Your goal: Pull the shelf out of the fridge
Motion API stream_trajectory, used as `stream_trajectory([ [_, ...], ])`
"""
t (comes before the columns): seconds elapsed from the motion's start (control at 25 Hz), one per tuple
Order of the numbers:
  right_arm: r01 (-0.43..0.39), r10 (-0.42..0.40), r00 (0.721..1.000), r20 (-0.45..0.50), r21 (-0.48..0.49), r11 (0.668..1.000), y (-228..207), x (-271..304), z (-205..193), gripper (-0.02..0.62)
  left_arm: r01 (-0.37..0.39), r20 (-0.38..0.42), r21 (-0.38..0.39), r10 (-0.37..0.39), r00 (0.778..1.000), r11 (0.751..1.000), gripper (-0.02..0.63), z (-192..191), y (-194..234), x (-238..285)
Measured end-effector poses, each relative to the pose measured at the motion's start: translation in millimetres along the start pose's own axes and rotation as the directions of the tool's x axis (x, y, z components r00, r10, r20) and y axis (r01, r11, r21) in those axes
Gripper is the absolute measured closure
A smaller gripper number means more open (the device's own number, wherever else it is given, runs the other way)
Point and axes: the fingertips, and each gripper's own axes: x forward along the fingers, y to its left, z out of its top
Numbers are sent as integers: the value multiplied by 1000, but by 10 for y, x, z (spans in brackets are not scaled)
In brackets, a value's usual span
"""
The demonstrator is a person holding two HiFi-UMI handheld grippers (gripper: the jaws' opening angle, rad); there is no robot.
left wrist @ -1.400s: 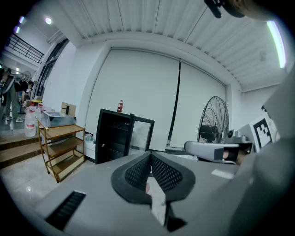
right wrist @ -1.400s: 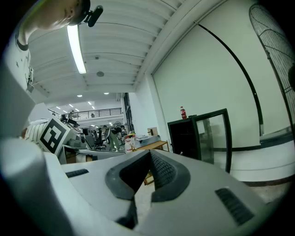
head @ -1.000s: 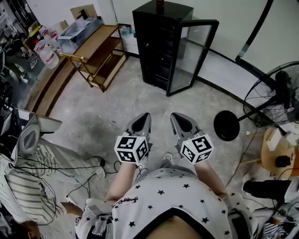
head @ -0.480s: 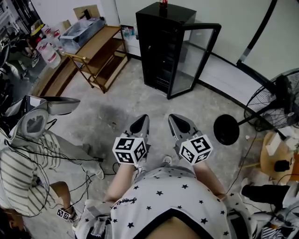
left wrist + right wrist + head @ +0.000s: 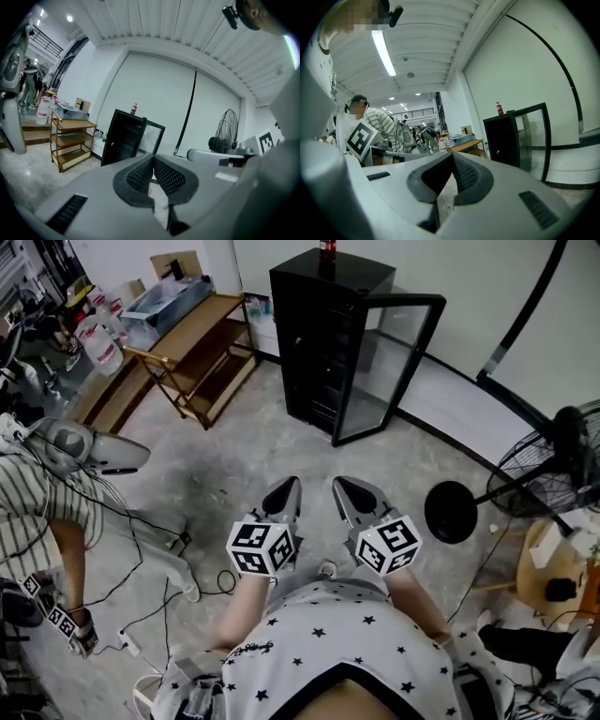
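Far left, the bystander in stripes [image 5: 37,493] has drifted toward the edge of the head view. The left gripper [image 5: 290,486] and right gripper [image 5: 339,486] hover side by side as before, jaws closed on nothing. Beyond them the fridge [image 5: 352,273] stands well apart, its door [image 5: 394,362] open. The shelf is lost in the dark interior, so the approach has probably barely begun.
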Motion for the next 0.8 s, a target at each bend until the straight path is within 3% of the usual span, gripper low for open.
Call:
stream_trajectory([
  [0.48, -31, 32, 999, -44, 26, 999, -235, 178, -62, 603, -73, -17, -19, 73, 997, 997, 592, -41, 123, 187],
  [0.8, -14, 16, 998, -59, 39, 999, -496, 521, -86, 603, -78, -27, -23, 78, 997, 997, 592, 38, 384, 520],
])
